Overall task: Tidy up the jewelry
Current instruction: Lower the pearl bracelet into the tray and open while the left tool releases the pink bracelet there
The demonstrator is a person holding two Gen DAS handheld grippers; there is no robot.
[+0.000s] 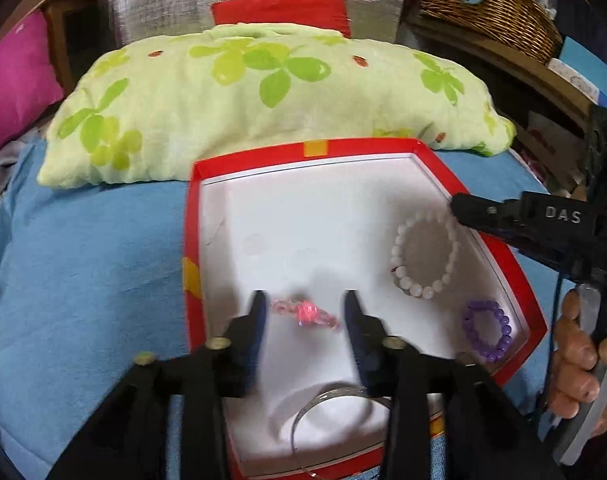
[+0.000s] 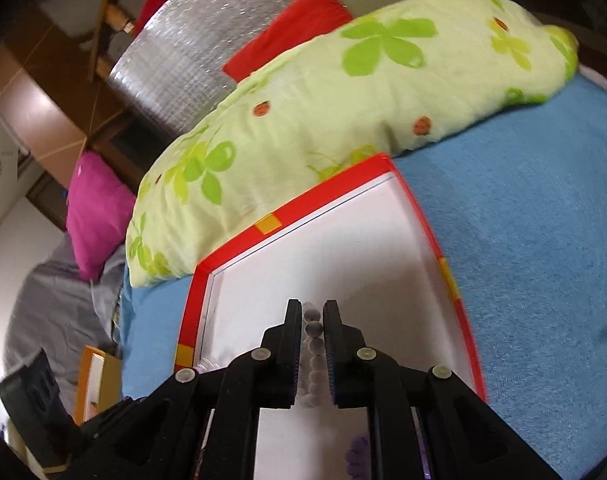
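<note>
- Bed [image 1: 83, 260]: a blue cover carries the red-rimmed box [image 1: 383, 148], which lies in front of a green floral pillow [image 1: 263, 92].
- Left tongs [image 1: 305, 306]: partly open, gripping nothing. The pink trinket [image 1: 307, 314] lies on the white box floor between the tips, untouched.
- Silver bangle [image 1: 327, 396]: rests at the near edge of the box, partly under the left tongs.
- White bead bracelet [image 1: 425, 256]: in the right half of the box, with its far side nipped by the right tongs [image 2: 312, 320], which are almost shut on the beads.
- Purple bead bracelet [image 1: 487, 330]: lies near the right wall.
- Recommended practice: lower the white bracelet flat, clear of the purple one, before releasing, and open the tongs slowly so the beads do not roll.
</note>
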